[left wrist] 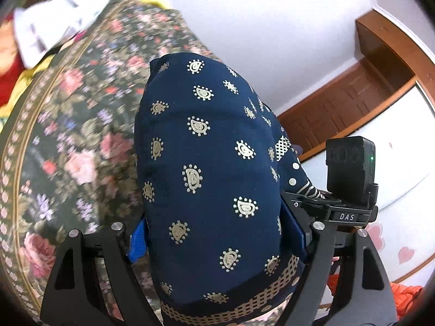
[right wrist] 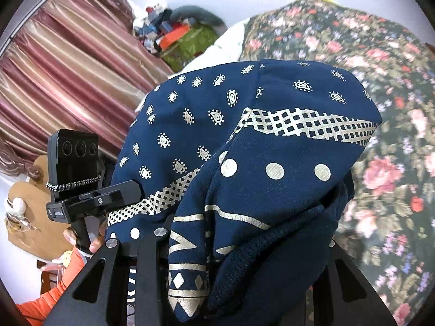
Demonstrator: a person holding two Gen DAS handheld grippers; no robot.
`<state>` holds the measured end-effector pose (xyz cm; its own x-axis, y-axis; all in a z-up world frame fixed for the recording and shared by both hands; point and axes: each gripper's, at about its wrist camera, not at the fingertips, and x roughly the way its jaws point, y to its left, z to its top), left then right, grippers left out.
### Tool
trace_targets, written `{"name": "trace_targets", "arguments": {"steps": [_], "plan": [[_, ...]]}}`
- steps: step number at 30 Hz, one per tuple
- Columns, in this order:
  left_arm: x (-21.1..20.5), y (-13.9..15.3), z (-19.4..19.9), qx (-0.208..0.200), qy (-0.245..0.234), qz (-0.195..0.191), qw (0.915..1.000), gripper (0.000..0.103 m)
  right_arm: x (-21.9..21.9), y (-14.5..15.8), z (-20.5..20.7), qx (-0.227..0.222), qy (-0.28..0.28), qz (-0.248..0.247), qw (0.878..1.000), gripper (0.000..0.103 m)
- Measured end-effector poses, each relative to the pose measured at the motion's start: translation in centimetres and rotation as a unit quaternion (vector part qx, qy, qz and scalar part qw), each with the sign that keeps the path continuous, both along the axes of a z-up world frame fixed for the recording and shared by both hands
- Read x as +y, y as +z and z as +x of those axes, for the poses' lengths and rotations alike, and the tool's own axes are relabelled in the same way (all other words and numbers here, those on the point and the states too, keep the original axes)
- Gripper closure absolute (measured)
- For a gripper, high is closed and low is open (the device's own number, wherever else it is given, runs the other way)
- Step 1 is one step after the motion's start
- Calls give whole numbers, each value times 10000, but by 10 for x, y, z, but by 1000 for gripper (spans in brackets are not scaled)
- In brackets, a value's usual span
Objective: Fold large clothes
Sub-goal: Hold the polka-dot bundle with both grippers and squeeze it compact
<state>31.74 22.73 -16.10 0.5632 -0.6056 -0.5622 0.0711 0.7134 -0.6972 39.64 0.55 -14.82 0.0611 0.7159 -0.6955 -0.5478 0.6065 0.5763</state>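
Desk: Where is the garment?

Operator: Frame centre. My left gripper and right gripper each pinch the navy printed garment, raised over the floral bedspread. I judge folding barely begun; laying flat remains.

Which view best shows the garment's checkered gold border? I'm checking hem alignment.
The right wrist view: the checkered border runs broad and sharp across the navy garment. The left wrist view shows only a curved strip of it near the bottom edge.
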Motion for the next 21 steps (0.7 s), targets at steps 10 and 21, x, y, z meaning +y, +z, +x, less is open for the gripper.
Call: {"name": "trace_targets", "arguments": {"steps": [10, 21], "plan": [[38, -84, 3, 655, 209, -286, 9972, 21, 49, -77, 11, 662, 176, -473, 9965, 68], [32, -104, -10, 559, 111, 384, 9976, 22, 55, -100, 7, 435, 319, -1060, 9929, 56]]}}
